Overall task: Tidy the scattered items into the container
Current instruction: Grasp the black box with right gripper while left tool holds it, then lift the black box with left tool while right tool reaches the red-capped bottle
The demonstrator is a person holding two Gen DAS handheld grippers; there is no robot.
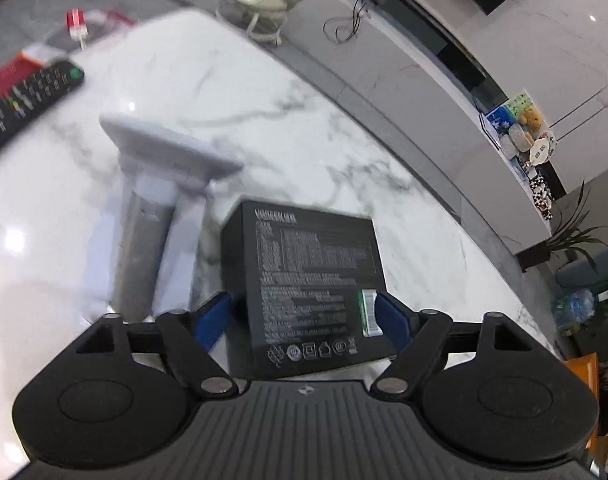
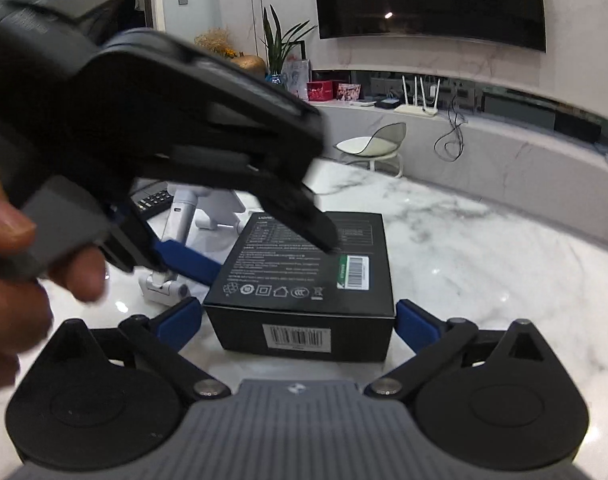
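Observation:
A black printed box (image 1: 304, 280) lies on the white marble table (image 1: 223, 80). My left gripper (image 1: 304, 316) has its blue pads on both sides of the box and is shut on it. In the right wrist view the same box (image 2: 304, 280) sits between the open jaws of my right gripper (image 2: 299, 320), whose blue pads stand just apart from its sides. The left gripper (image 2: 263, 236) reaches in from the upper left, held by a hand (image 2: 7, 264). No container is in view.
A white and grey folding stand (image 1: 155, 184) lies left of the box; it also shows in the right wrist view (image 2: 183, 232). A black remote (image 1: 27, 96) and a red box (image 1: 11, 72) lie at the far left. The table's curved edge (image 1: 484, 264) runs along the right.

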